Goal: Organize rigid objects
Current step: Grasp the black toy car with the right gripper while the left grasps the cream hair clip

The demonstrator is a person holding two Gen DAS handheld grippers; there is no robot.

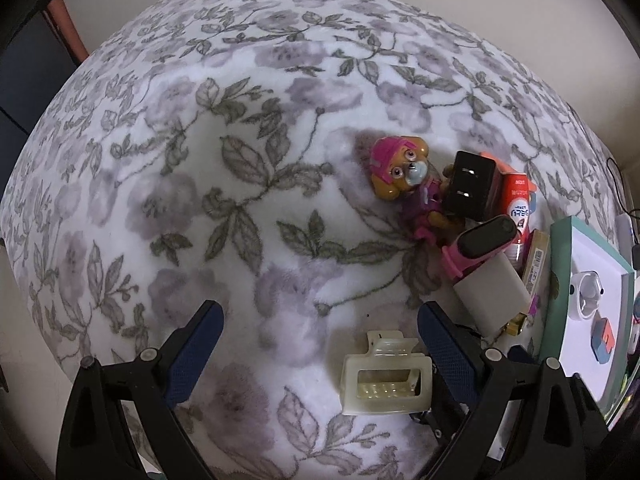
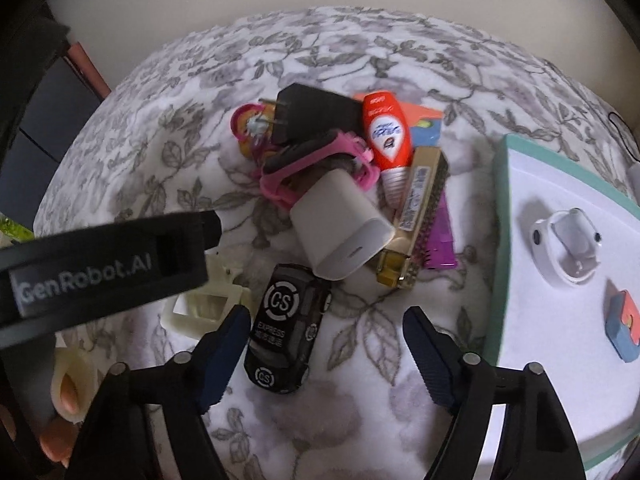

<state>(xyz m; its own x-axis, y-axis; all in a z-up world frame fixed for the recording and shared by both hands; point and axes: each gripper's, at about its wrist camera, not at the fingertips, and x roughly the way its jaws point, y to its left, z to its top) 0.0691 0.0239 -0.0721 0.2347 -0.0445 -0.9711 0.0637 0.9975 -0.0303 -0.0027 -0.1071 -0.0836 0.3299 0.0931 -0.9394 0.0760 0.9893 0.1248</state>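
Straddling the black toy car [image 2: 286,330], the right gripper [image 2: 320,340] stands part open, holding nothing; centre before pinching its sides. Left gripper [image 1: 320,332], wide and empty, has the cream hair claw [image 1: 386,378] inside. White tray [image 2: 520,184] lies right.

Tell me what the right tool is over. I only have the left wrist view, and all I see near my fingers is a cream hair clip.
Observer: The right tool stands open over a black toy car marked CS Express.
Operator: Is the car gripped?
Observer: No. It lies close to one finger, and the other pad stands well clear of it.
Operator: Which way does the white charger's port face?
Observer: The white charger lies tilted on the pile with its slot end toward the car.
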